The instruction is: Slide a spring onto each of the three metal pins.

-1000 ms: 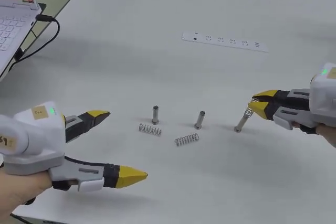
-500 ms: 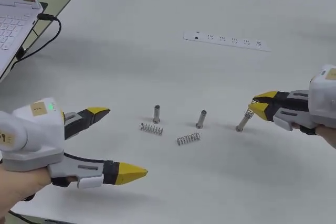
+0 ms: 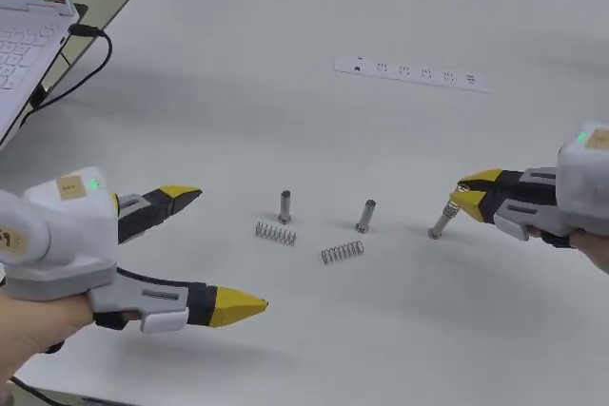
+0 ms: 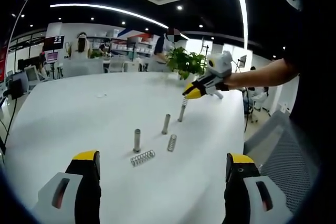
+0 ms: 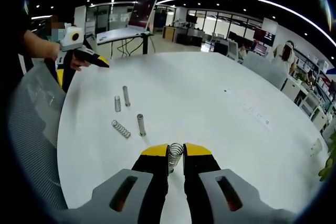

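Surface: white table (image 3: 285,111), power strip (image 3: 411,73) toward its far edge, laptop (image 3: 24,7) at its left edge.
Room: open office, ceiling lights, potted plant (image 4: 186,62).
My right gripper (image 3: 464,193): narrow, pinching a spring (image 5: 176,154) at the tilted right pin (image 3: 441,222)'s top.
My left gripper (image 3: 233,249): wide, empty, over the near edge.
Centre: left pin (image 3: 284,206), middle pin (image 3: 365,216) upright; loose springs (image 3: 274,233) beside them.

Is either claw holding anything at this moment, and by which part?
The right claw pinches a spring across its coils near the upper end, at the top of the rightmost pin. The left claw is open and holds nothing.
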`<state>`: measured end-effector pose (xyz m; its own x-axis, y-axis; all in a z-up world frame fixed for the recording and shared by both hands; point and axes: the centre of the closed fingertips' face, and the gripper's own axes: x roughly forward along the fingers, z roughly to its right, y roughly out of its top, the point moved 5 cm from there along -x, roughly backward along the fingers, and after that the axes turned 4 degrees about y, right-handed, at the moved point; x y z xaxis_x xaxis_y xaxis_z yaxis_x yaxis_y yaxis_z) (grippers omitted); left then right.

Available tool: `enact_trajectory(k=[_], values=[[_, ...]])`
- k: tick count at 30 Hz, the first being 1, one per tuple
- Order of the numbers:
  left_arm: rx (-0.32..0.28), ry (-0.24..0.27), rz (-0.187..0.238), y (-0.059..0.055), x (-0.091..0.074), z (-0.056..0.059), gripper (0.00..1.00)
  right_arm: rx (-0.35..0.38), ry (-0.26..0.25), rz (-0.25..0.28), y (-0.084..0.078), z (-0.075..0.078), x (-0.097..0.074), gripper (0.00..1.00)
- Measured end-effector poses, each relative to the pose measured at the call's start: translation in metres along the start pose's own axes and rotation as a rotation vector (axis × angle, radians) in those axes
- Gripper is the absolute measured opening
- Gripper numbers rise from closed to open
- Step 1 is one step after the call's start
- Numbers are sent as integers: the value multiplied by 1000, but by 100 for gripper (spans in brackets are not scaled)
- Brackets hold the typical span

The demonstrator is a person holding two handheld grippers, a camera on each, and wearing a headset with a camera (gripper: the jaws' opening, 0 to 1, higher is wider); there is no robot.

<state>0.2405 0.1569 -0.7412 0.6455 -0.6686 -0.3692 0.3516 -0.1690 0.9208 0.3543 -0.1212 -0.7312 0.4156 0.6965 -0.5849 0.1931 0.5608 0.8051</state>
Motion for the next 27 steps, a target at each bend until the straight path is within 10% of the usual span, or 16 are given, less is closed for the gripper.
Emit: enact_trajectory(k=[27], values=[[-7, -4, -6, 0, -2, 1, 94, 2, 26, -81, -21, -5, 15, 8]])
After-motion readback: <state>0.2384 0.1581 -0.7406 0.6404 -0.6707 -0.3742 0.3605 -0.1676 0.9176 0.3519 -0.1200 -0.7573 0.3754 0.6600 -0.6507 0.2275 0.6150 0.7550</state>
